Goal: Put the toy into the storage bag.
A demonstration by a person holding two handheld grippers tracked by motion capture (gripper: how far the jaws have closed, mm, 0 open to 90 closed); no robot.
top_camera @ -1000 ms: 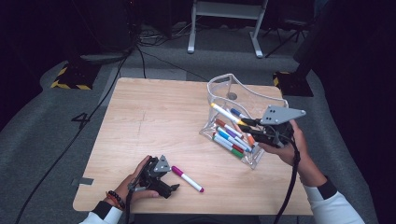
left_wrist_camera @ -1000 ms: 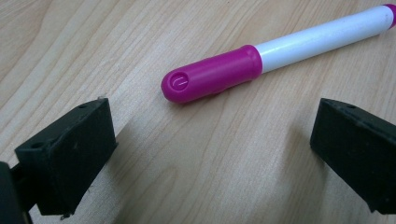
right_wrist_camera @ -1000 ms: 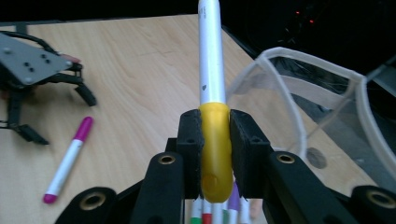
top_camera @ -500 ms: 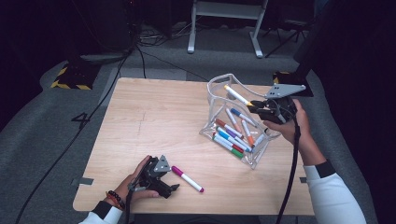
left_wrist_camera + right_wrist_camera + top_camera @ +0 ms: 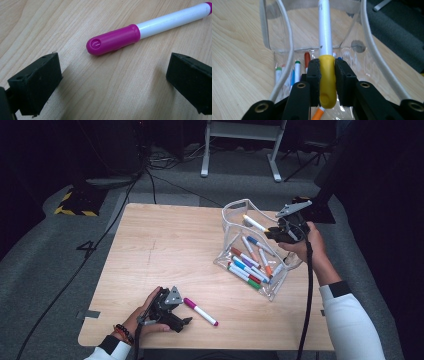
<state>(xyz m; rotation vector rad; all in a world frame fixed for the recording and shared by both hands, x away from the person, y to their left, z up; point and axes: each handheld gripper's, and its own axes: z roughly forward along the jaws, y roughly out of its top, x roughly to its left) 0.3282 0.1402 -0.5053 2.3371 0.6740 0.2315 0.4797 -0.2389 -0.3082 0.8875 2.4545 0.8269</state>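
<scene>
A clear plastic pouch (image 5: 239,212) stands open at the table's right side, with several coloured markers (image 5: 247,267) lying inside it. My right gripper (image 5: 270,232) is shut on a yellow-capped white marker (image 5: 325,47), held over the pouch's open mouth (image 5: 284,37); its pads clamp the yellow cap (image 5: 327,80). Near the front edge, my left gripper (image 5: 187,319) rests on the wood, open. A magenta-capped white marker (image 5: 200,311) lies just beyond its jaws, and the magenta cap (image 5: 113,40) points between them without touching.
The wooden table (image 5: 165,250) stands on grey carpet. A black cable (image 5: 305,305) trails from the right gripper along the forearm. A white metal stand (image 5: 240,145) and yellow-black floor tape (image 5: 75,202) lie beyond the far edge.
My right gripper carried the yellow-capped marker from the pouch's front right side up toward its open mouth at the far end. The left gripper and the magenta marker stayed put.
</scene>
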